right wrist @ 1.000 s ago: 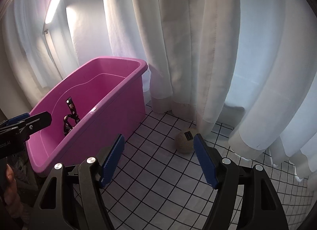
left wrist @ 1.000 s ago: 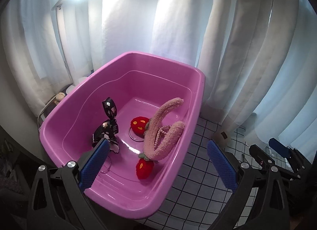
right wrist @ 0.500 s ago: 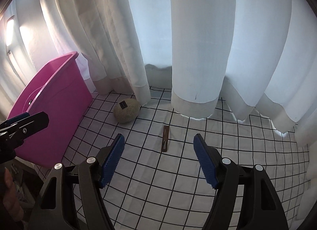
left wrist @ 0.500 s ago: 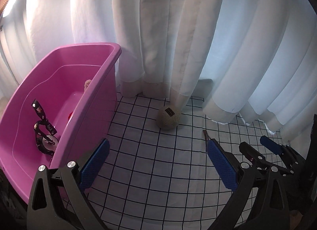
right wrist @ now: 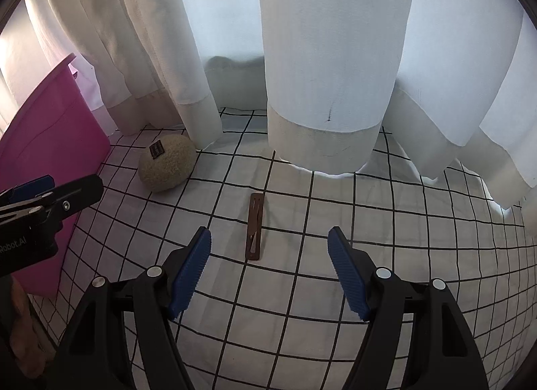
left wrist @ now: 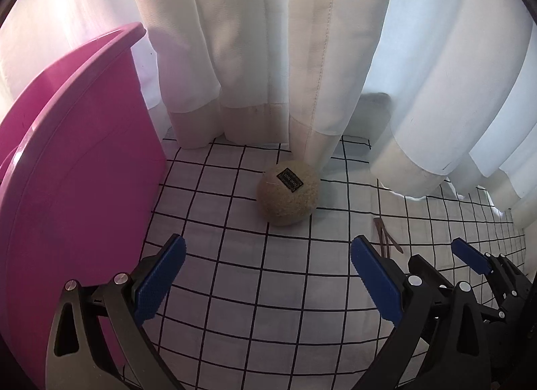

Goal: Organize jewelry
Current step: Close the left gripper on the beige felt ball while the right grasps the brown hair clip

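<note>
A brown snap hair clip (right wrist: 255, 226) lies flat on the white grid cloth, just ahead of my open, empty right gripper (right wrist: 268, 269). It also shows in the left wrist view (left wrist: 386, 234), partly behind my gripper finger. A fuzzy beige ball with a black label (left wrist: 288, 192) sits near the curtain hem; in the right wrist view it (right wrist: 166, 162) is left of the clip. My left gripper (left wrist: 266, 277) is open and empty, short of the ball. The pink tub (left wrist: 74, 161) stands at the left; its inside is hidden.
White curtains (right wrist: 335, 54) hang along the back and touch the cloth. The pink tub's wall (right wrist: 50, 128) is at the left of the right wrist view. The right gripper (left wrist: 476, 265) shows at the lower right of the left wrist view.
Both views have swung right, away from the tub's inside and toward the cloth. The ball and hair clip now sit closer in front of the grippers. Both grippers stay open.
</note>
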Available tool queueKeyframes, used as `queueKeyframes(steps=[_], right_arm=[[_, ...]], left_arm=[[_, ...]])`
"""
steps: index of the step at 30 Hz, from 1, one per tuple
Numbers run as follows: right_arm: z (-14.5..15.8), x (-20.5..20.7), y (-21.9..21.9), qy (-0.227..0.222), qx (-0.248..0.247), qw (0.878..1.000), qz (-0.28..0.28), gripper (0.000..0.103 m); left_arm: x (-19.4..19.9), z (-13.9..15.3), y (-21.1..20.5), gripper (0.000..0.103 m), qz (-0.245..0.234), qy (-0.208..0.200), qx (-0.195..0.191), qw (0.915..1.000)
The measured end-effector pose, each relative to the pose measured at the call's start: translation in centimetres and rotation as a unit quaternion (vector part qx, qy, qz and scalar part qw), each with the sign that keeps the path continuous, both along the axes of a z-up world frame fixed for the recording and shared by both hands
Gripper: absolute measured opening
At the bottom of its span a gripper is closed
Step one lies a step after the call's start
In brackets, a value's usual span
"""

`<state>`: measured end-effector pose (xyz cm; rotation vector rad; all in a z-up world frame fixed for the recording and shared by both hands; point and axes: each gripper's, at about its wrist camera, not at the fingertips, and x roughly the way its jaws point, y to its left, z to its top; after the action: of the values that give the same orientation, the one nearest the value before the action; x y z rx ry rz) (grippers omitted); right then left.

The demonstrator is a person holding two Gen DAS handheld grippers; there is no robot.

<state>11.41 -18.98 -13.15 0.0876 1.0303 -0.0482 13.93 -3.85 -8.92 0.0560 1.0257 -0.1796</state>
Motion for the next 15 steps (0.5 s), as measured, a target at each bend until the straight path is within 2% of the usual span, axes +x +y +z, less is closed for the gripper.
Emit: queueKeyframes(steps=[11,15], right_arm=[[-3.5,2.7,-0.2,0.027,-0.012,0.999,-0.013,0.069],[-4.3,3.3,-0.3,0.031,-0.015,0.999,-0.014,0.069]], left_arm=[[4.4,-4.5,-0.1,0.097,0.006,0.028,0.016,0.9995],[5.5,-5.7,-0.3,0.097,0.011,0.02,0.039,0.999]])
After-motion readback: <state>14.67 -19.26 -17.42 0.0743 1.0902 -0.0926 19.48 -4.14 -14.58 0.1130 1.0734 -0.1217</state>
